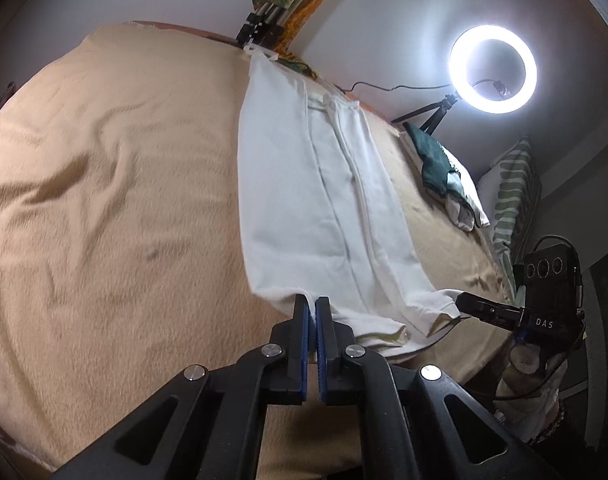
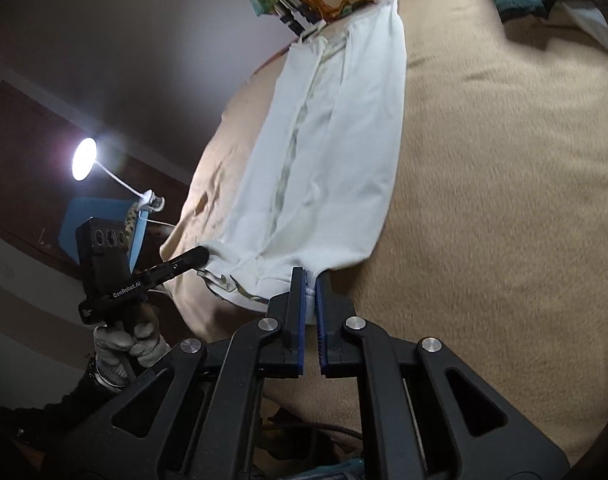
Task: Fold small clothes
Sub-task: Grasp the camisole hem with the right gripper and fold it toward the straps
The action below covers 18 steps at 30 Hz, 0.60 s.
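tan blanket [image 1: 104, 200] | white trousers [image 1: 304, 200] lie lengthwise | left tongs [image 1: 312, 308], right tongs [image 2: 312, 280] each pinch near hem corners

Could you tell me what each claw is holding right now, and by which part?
Both hold the white pants by the near hem: the left claw pinches one corner, the right claw the other, on the beige blanket.

A big bed [image 1: 104, 200] has a soft tan blanket [image 2: 484, 200] on it. White pants [image 1: 304, 200] lie flat from the far edge to the near edge. A green cloth [image 1: 432, 160] sits near one side edge.
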Tool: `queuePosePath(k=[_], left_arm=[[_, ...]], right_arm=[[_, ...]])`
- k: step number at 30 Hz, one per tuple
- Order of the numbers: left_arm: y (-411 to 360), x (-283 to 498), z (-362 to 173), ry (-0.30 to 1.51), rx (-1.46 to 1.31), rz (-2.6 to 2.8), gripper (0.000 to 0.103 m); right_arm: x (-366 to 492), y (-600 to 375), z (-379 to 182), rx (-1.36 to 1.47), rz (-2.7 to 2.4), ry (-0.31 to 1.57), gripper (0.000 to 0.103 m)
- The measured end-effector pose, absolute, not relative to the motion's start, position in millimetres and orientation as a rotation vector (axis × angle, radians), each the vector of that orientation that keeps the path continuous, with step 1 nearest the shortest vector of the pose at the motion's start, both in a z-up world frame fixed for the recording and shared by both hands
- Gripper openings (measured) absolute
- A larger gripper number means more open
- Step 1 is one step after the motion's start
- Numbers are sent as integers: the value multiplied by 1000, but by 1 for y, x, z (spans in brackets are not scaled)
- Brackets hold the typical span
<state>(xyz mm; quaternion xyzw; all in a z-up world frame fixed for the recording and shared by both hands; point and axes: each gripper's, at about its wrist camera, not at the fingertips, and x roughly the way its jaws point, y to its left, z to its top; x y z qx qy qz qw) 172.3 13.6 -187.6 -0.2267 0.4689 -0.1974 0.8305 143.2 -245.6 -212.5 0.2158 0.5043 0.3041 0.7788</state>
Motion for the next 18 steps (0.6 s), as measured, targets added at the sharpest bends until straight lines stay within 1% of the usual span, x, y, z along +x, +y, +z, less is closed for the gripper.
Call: queuePosePath(k=[5, 10, 18], left_arm=[[13, 200, -174, 952, -494, -409, 0], [15, 231, -166, 927, -508, -395, 0], [15, 272, -182, 945, -509, -348, 0]], right_arm=[[169, -241, -202, 478, 644, 1045, 6], [202, -242, -204, 514, 619, 1034, 6], [242, -248, -226, 545, 559, 1063, 6]])
